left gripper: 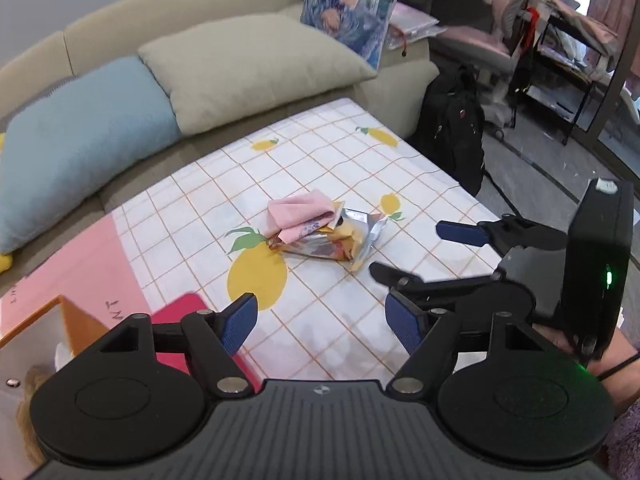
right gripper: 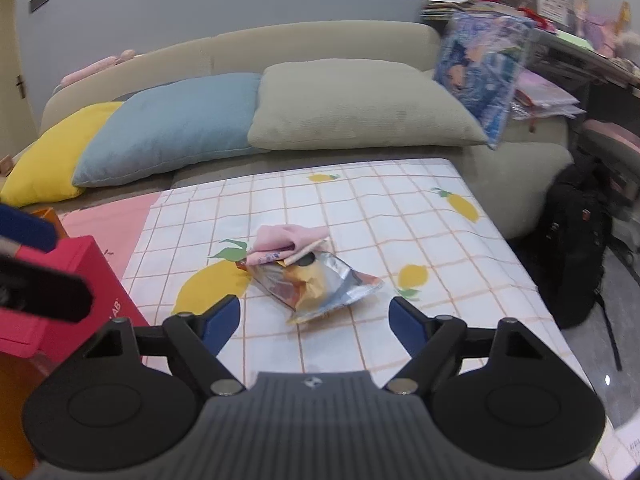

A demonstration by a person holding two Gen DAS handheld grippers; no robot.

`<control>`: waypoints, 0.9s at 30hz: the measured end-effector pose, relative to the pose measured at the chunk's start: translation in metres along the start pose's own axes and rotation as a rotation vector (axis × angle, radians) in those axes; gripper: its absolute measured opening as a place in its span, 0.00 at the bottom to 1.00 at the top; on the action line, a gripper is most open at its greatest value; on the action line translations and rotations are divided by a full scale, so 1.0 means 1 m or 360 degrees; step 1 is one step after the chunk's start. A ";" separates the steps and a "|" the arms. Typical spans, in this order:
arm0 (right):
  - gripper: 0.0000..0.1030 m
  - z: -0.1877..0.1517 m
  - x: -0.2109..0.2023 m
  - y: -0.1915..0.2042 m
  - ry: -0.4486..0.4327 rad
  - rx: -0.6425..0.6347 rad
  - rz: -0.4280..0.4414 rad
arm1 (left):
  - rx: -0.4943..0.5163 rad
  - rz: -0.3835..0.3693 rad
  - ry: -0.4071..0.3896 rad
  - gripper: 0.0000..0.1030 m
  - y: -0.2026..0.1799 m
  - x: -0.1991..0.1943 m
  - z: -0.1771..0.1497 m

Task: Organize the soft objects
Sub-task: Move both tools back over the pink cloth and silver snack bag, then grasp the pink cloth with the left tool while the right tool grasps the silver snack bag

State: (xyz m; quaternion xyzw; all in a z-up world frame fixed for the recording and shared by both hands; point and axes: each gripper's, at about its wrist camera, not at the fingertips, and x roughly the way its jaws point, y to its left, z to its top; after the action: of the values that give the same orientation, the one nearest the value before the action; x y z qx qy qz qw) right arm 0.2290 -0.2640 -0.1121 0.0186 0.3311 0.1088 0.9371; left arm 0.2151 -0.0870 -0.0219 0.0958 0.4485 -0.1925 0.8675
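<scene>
A folded pink cloth point(left gripper: 300, 216) lies on the lemon-print tablecloth point(left gripper: 340, 160), resting on a crumpled foil snack bag point(left gripper: 336, 244). Both show in the right wrist view too: the cloth point(right gripper: 286, 242) and the bag point(right gripper: 316, 284). My left gripper point(left gripper: 326, 322) is open and empty, a little short of the pile. My right gripper point(right gripper: 316, 320) is open and empty, just short of the bag's near edge; it also shows at the right in the left wrist view point(left gripper: 412, 250).
A red box point(right gripper: 60, 280) and an orange-edged box point(left gripper: 44, 332) stand at the table's left. A beige sofa point(right gripper: 320, 44) behind holds yellow point(right gripper: 52, 152), blue point(right gripper: 168, 124) and grey-green point(right gripper: 360, 108) cushions. A black backpack point(right gripper: 576, 244) sits on the floor to the right.
</scene>
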 end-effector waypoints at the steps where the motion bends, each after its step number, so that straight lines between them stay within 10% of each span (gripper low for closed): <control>1: 0.78 0.001 0.007 0.001 -0.0001 -0.0032 0.0009 | -0.0006 -0.0001 0.0019 0.83 0.003 0.006 0.004; 19: 0.71 0.020 0.098 -0.015 0.0042 -0.0273 0.0177 | 0.0726 -0.0021 0.0126 0.76 -0.010 0.107 0.058; 27: 0.46 0.019 0.105 -0.029 0.0135 -0.0240 0.0275 | 0.0900 -0.0015 0.0188 0.67 -0.011 0.144 0.066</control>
State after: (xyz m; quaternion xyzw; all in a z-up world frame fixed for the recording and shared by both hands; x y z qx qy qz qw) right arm 0.3260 -0.2691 -0.1656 -0.0281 0.3585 0.2145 0.9081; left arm 0.3349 -0.1556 -0.1007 0.3430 0.4270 -0.3080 0.7779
